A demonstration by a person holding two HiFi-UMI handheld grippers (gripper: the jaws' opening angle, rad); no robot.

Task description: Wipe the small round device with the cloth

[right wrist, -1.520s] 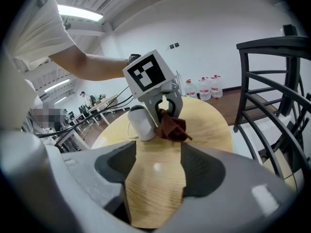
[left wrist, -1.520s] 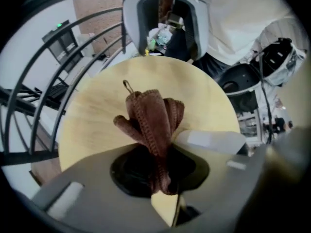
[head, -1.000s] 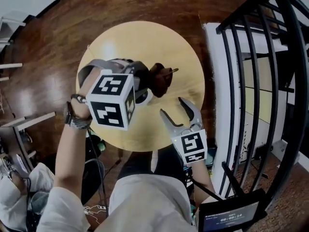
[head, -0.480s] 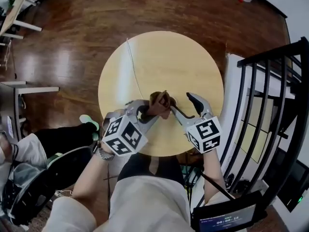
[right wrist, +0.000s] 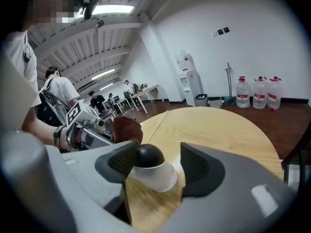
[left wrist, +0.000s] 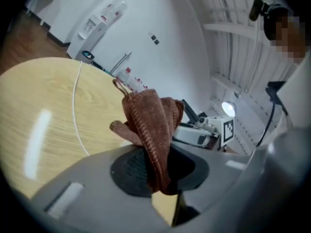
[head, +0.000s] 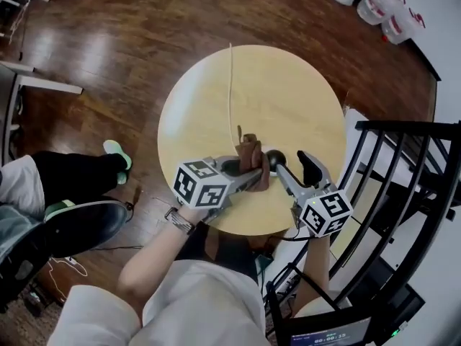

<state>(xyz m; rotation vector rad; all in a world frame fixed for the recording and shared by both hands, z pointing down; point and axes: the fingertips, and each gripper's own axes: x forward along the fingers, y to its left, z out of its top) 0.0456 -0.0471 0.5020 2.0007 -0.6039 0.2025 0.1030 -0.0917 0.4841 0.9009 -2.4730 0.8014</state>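
Brown cloth [head: 251, 163] hangs bunched and folded in the left hand-held gripper [head: 249, 179], whose jaws are clenched on its lower part. In the left gripper view the cloth [left wrist: 150, 126] stands up from between the two dark pads, with its loose folds above them.

The device [head: 276, 157], a white round base with a black dome on top, sits on the worktop [head: 274, 85] toward the person's side. The cloth is just beside it on its left; whether the two touch cannot be told.

The right hand-held gripper [head: 291, 163] is released, its jaws spread with the device between them. In the right gripper view the device [right wrist: 150, 168] lies against the left pad, with a clear gap to the right pad. That view also shows the left hand-held gripper and the cloth just beyond the left jaw.

The worktop is round and of pale wood. A thin white cable [head: 230, 85] runs across it from the far edge toward the cloth. Dark wood floor [head: 108, 49] lies around it, with a black railing [head: 403, 164] on the person's right and water bottles [head: 374, 6] by the far wall.
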